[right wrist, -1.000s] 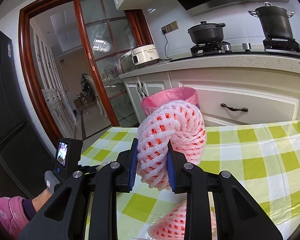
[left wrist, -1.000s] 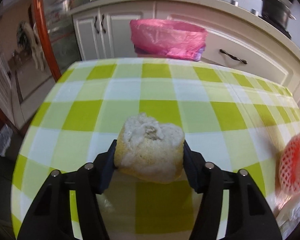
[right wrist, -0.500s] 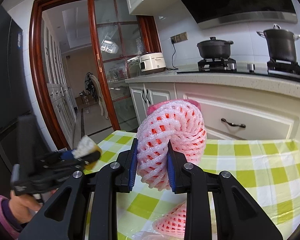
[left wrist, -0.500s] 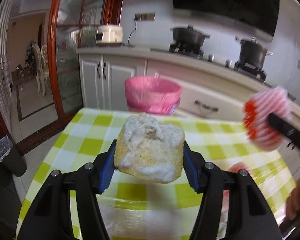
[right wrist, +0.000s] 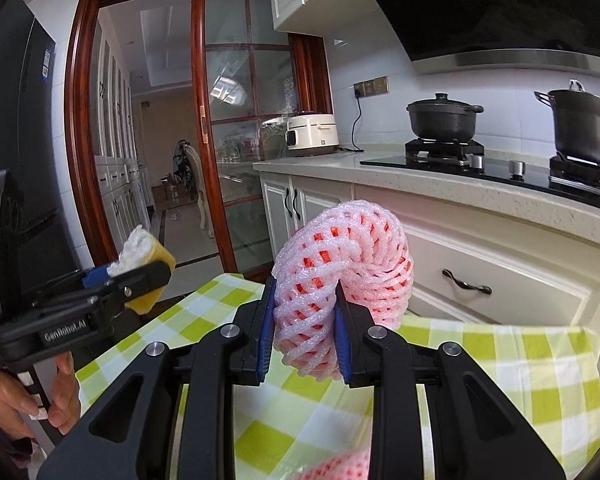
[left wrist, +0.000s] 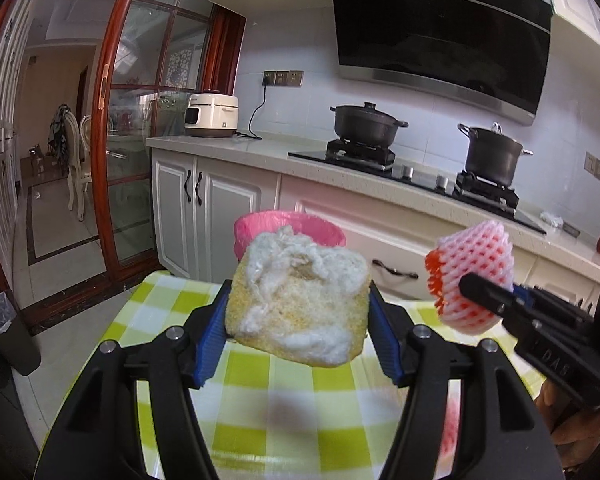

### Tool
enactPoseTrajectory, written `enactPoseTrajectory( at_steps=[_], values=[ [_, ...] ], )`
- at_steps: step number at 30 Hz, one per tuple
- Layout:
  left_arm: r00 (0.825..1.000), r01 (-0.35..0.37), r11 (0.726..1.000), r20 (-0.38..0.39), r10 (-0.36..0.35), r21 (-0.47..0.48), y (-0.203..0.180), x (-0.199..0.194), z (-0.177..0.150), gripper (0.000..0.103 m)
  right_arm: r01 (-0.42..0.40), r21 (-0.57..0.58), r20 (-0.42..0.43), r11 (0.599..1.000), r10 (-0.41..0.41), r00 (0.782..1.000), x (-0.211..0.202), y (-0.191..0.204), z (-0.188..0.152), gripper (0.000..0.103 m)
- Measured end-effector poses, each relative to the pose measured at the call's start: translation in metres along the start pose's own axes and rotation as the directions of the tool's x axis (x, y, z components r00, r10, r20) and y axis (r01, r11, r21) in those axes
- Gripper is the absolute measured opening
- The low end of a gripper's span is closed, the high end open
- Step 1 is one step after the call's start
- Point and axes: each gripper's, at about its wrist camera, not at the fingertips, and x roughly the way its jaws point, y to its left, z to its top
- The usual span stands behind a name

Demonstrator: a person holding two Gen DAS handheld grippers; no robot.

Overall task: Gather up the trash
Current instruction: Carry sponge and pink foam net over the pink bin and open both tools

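Since a second ago both tongs have risen off the green-and-white checked tablecloth — the stove and hood now fill the background. Left gripper: blue pads clamped on the yellow sponge block with white fluff on top, held over the table's far edge, in front of the pink-lined trash bin. Right gripper: fingers narrowly apart, pinching the pink foam fruit net — another net lies on the cloth below.

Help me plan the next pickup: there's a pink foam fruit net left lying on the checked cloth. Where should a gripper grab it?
Only the edge of the foam net shows, so this is tentative: come from above and pinch across its soft mesh wall, which squashes flat as the held net does.
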Motion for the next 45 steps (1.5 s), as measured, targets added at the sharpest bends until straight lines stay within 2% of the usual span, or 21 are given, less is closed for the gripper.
enactPoseTrajectory(
  at_steps=[5,10,13,19,24,30,32,33,34,35,36,40,45],
  values=[
    [1.0,-0.006,1.0,0.006,0.006,0.006,0.003,0.037,0.023,0.062,-0.022,-0.034,-0.016,0.999,0.022,1.0,0.033,-0.012,0.019,0.027],
    [1.0,0.001,1.0,0.005,-0.001,0.021,0.007,0.086,0.05,0.062,-0.048,-0.066,-0.026,0.997,0.046,0.999,0.075,-0.03,0.052,0.027],
    [1.0,0.007,1.0,0.005,-0.007,0.029,0.012,0.113,0.067,0.062,-0.083,-0.066,-0.03,0.994,0.081,0.996,0.103,-0.046,0.072,0.027],
    [1.0,0.025,0.999,0.014,-0.025,0.045,0.018,0.181,0.104,0.064,-0.103,-0.047,-0.06,0.994,0.1,0.993,0.17,-0.08,0.096,0.027],
    [0.998,0.059,0.998,-0.014,-0.059,0.037,0.024,0.239,0.122,0.064,-0.138,0.004,-0.074,0.99,0.137,0.988,0.221,-0.108,0.105,0.028],
    [0.998,0.059,0.998,-0.022,-0.059,0.027,0.035,0.305,0.137,0.067,-0.153,0.069,-0.067,0.986,0.158,0.985,0.278,-0.141,0.103,0.029],
    [0.998,0.064,0.998,-0.03,-0.064,0.019,0.041,0.328,0.138,0.074,-0.151,0.07,-0.075,0.986,0.156,0.985,0.296,-0.146,0.1,0.03],
    [0.997,0.07,0.997,-0.035,-0.069,0.016,0.044,0.335,0.137,0.077,-0.159,0.069,-0.082,0.985,0.165,0.983,0.306,-0.148,0.098,0.032],
    [0.997,0.071,0.997,-0.042,-0.071,0.016,0.046,0.349,0.137,0.084,-0.175,0.064,-0.096,0.982,0.181,0.979,0.318,-0.15,0.095,0.046],
    [0.997,0.064,0.998,-0.045,-0.063,0.021,0.048,0.359,0.137,0.089,-0.184,0.051,-0.119,0.982,0.189,0.975,0.332,-0.151,0.09,0.055],
    [0.997,0.056,0.998,-0.046,-0.055,0.023,0.049,0.365,0.136,0.09,-0.182,0.043,-0.127,0.982,0.186,0.974,0.337,-0.15,0.086,0.074],
    [0.998,0.036,0.999,-0.054,-0.036,-0.002,0.063,0.388,0.132,0.09,-0.157,-0.034,-0.179,0.987,0.149,0.973,0.359,-0.149,0.066,0.075],
    [0.999,0.019,1.0,-0.03,-0.019,-0.023,0.076,0.373,0.123,0.091,-0.177,-0.053,-0.189,0.983,0.164,0.968,0.348,-0.146,0.054,0.075]
  ],
)
